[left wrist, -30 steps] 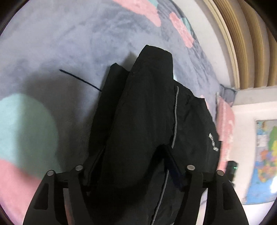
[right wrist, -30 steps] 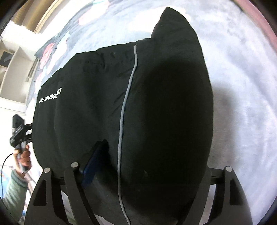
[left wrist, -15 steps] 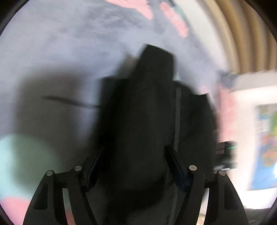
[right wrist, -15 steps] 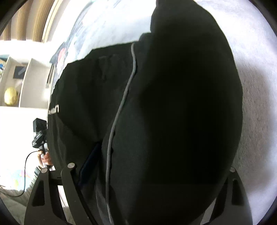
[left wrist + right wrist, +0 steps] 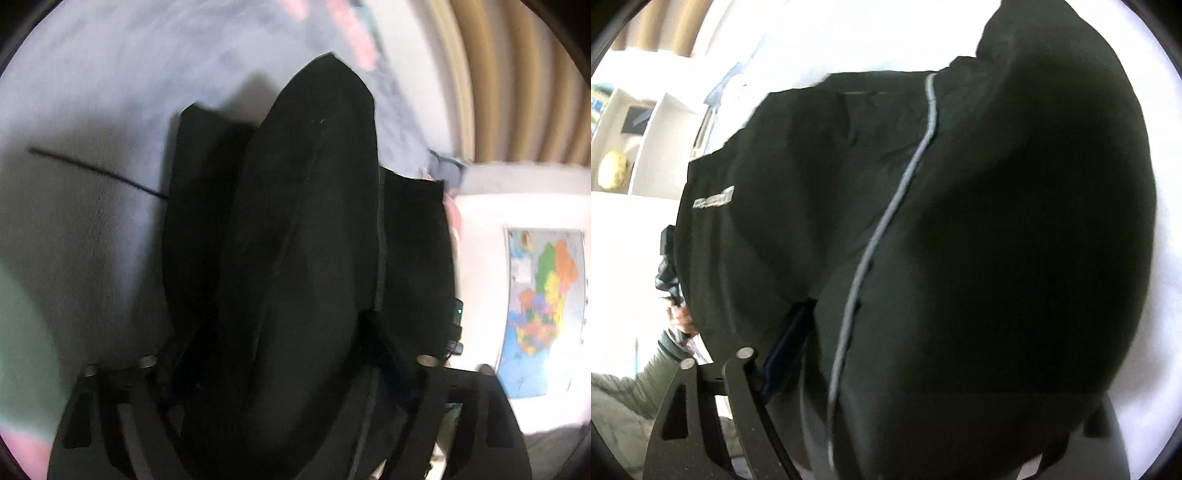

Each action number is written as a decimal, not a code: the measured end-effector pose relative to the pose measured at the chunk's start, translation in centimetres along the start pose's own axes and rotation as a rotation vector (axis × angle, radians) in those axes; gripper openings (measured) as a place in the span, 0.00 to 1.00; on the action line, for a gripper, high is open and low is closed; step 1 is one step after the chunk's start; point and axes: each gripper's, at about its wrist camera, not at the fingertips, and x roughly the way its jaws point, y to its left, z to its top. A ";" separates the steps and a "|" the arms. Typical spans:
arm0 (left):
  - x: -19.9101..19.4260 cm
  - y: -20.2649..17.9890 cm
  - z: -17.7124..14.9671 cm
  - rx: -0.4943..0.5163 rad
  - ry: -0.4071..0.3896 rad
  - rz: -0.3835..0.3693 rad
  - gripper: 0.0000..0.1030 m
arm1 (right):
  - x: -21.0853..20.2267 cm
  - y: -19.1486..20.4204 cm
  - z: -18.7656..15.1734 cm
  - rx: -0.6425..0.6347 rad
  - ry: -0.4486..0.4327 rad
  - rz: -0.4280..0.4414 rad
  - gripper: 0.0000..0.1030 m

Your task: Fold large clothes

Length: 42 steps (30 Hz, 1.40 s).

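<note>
1. Both claws have just been opening, w/ cloth between the jaws. Left gripper (image 5: pixel 284 354) and right gripper (image 5: pixel 923 369) spread wide; pads' contact hidden, so can't tell if either clamps.
2. Prob. releasing the fold.
3. Black garment (image 5: pixel 303 240) fills both views, lying on the grey blanket (image 5: pixel 110 92).
4. Long axis 6→12 o'clock, narrow end at 12; grey piping (image 5: pixel 886 221) runs along it.

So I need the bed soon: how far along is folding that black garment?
Done: the black garment is already doubled into a long, narrow stack on the blanket. In hand: a thick fold sits between the jaws of the left claw and right claw, both just opening. Left: letting go and any last fold.
</note>
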 end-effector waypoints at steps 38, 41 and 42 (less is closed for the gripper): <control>-9.1 -3.5 -20.5 0.076 -0.183 0.227 0.31 | -9.5 3.9 -17.9 0.010 -0.076 -0.299 0.62; -7.9 2.0 -19.6 -0.040 -0.172 0.177 0.59 | -8.7 -1.8 -18.0 0.180 -0.069 -0.282 0.72; -7.7 4.6 -19.4 -0.147 -0.143 0.096 0.68 | -9.7 -4.1 -18.5 0.265 -0.126 -0.192 0.72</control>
